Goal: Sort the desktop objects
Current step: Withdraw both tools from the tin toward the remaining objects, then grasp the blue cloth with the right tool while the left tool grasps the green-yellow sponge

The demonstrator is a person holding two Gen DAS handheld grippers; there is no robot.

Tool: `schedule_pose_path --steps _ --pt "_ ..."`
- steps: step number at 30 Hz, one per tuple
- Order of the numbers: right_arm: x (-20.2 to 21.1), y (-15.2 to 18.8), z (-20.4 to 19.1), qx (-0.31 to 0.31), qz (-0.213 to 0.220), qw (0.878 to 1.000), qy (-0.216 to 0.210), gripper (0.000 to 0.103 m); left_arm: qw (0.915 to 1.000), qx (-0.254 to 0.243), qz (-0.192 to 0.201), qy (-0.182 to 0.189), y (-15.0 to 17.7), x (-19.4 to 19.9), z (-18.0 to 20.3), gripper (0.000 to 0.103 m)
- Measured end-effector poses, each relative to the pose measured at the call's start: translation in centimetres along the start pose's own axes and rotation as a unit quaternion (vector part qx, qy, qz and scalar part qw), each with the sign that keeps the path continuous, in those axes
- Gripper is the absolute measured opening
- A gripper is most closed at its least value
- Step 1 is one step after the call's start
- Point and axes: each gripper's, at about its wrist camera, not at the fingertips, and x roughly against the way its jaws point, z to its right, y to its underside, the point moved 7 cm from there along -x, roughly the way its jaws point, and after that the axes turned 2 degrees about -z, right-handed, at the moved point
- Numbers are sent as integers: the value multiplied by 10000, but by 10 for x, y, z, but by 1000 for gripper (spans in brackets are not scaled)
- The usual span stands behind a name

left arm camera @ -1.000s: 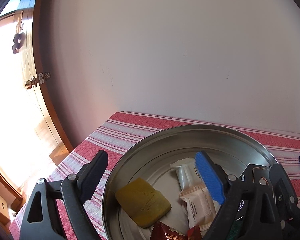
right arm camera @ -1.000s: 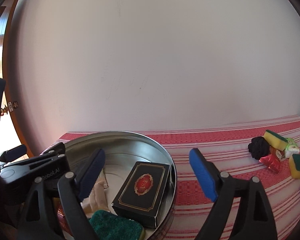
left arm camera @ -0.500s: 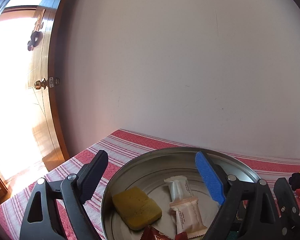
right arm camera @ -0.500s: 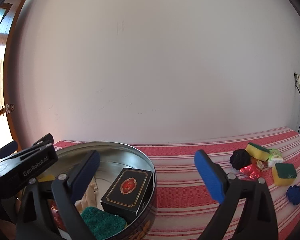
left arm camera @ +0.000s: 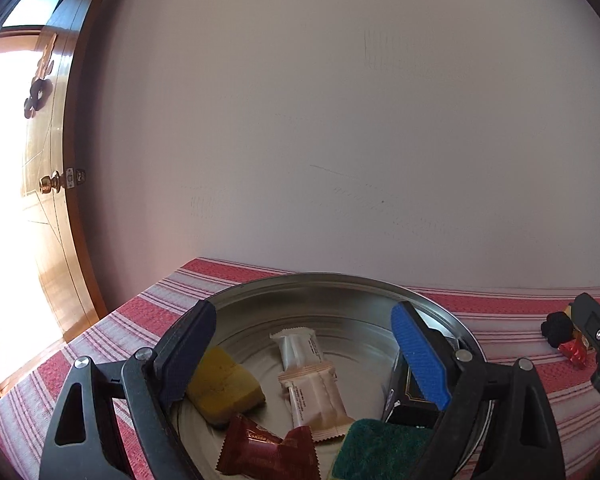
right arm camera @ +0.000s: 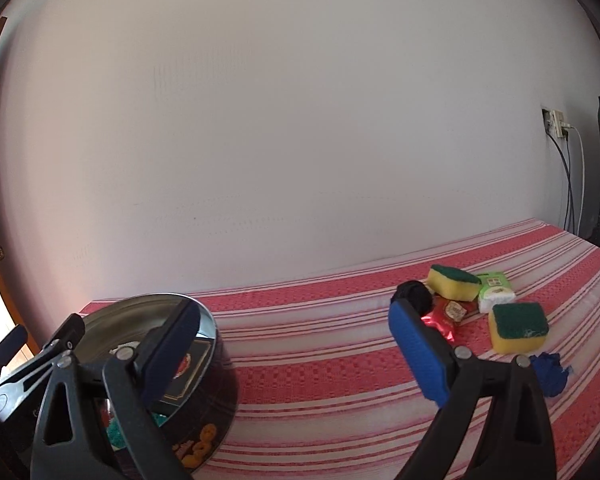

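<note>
Sitting beneath open left tongs point(left arm camera: 300, 354), round tin point(left arm camera: 324, 292), nothing gripped

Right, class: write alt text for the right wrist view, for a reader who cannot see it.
An open, empty right gripper points across a red striped tablecloth toward a small pile: two yellow-green sponges, a black bundle, a red wrapper. A round metal tin holding a black box sits lower left.

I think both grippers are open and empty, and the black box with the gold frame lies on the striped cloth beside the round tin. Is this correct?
Not quite. The black box lies inside the round tin, leaning against its wall, not on the striped cloth; both wrist views show this. The rest holds: the left gripper and right gripper are open and empty.
</note>
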Motion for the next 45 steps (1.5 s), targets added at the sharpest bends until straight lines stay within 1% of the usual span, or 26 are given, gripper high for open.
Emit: schedule_pose_path --steps 4,7,10,15,20,23,26,29,34,38,40,43,44,45 --pt "15 -5 27 146 127 9996 204 97 9998 -105 36 147 3 13 19 91" --pt "24 -5 48 247 175 9987 398 97 9994 -151 -9 308 7 20 35 91" --pt "30 -6 71 227 165 9981 550 97 9986 -183 -48 484 12 29 55 91" --pt "39 -7 105 194 155 9967 767 97 9966 -384 -65 721 18 42 88 91" --pt "45 -4 145 114 100 9944 1042 97 9921 -562 -258 1095 28 43 122 91" --pt "52 -5 165 8 64 9934 1147 97 9893 -726 -354 1211 35 44 143 91" --pt "59 -6 185 30 29 9911 1328 97 9862 -859 -426 1347 42 46 159 91" --pt "62 -6 210 -13 -93 9880 1545 97 9834 -891 -588 1470 48 46 174 91" --pt "67 -4 246 -326 -296 9848 1682 97 9784 -1054 -830 1572 57 48 197 91" --pt "63 1 265 -366 -595 9815 1781 97 9739 -1262 -920 1648 64 49 217 91" --pt "61 5 271 -397 -763 9813 1723 97 9713 -1338 -975 1710 67 51 226 91" --pt "52 13 274 -337 -1134 9807 1559 92 9671 -1404 -1082 1822 71 53 240 91" --pt "48 17 273 -338 -1294 9806 1434 89 9659 -1419 -1110 1861 72 53 244 91" --pt "44 21 269 -357 -1457 9810 1231 88 9645 -1436 -1147 1897 74 53 248 91"
